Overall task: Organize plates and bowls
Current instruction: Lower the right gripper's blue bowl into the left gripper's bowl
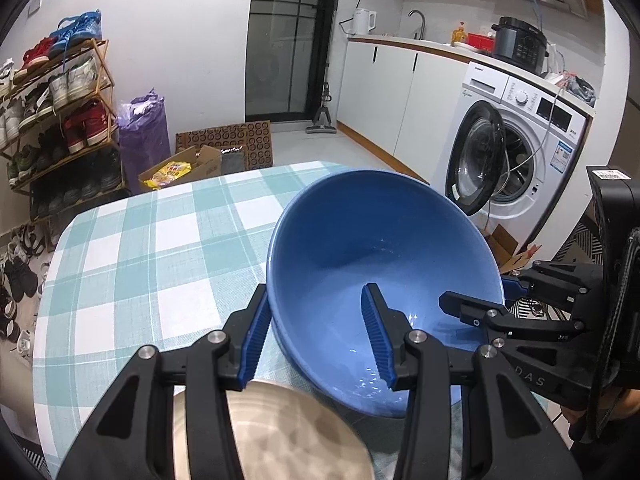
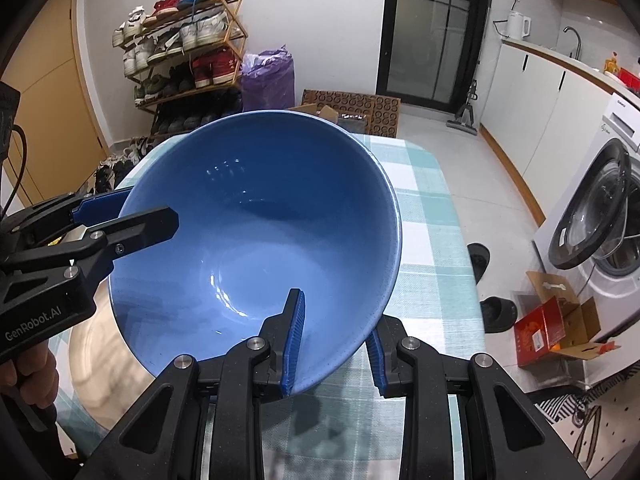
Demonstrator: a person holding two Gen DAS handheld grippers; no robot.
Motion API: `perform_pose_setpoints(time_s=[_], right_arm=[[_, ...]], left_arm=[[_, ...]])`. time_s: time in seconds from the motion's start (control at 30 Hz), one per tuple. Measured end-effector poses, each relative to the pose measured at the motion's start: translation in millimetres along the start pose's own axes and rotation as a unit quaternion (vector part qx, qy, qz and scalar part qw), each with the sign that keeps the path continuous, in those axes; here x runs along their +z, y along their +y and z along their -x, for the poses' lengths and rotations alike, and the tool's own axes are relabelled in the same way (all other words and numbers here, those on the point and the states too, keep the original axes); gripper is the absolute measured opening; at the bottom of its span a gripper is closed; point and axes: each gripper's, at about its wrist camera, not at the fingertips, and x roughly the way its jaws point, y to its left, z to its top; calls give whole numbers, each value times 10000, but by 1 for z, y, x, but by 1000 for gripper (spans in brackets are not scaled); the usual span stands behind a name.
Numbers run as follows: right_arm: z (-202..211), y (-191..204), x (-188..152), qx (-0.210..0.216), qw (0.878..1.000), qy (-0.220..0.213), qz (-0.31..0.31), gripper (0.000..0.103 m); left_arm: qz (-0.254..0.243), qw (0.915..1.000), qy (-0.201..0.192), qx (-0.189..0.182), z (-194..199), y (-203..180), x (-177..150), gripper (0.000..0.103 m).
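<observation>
Item: blue bowl (image 1: pixel 384 280), glazed, deep, held tilted above a table covered in a teal-and-white checked tablecloth (image 1: pixel 132 248). Support: two hand-held grippers, one on each side of the rim. Left gripper (image 1: pixel 318 338): black frame, blue ribbed pads, jaws straddling the near rim, one finger inside the bowl and one outside against the wall, closed on it. Right gripper (image 2: pixel 334 344): same build, likewise clamped over the bowl's rim, one finger within and one without. In the right wrist view the left gripper (image 2: pixel 132 216) enters from the left edge and pinches the bowl's far-left rim; in the left wrist view the right gripper (image 1: pixel 480 300) does the same from the right. Beneath the bowl: a beige plate (image 1: pixel 288 436), blurred, lying on the tablecloth under the left gripper's frame; also seen in the right wrist view as a pale disc (image 2: pixel 96 368) below the bowl's left side. Surroundings: shoe rack (image 1: pixel 60 108) against the wall, purple bag (image 1: pixel 144 132) beside it, white washing machine (image 1: pixel 520 152) with door ajar, kitchen counter (image 1: pixel 420 44) with kettle and cooker.
</observation>
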Motion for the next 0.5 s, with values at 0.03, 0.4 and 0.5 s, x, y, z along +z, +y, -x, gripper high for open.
perform_pose_setpoints(time_s=[0.03, 0.4, 0.5], right_arm=[[-3, 1, 0, 1, 10000, 24, 9, 29], [-21, 5, -3, -56, 9998, 185, 83, 29], [-24, 4, -2, -67, 9997, 200, 89, 29]], left_arm=[[16, 10000, 21, -3, -2, 1, -1, 45], [61, 9998, 180, 55, -14, 6, -7, 45], [58, 9997, 213, 65, -15, 6, -7, 45]])
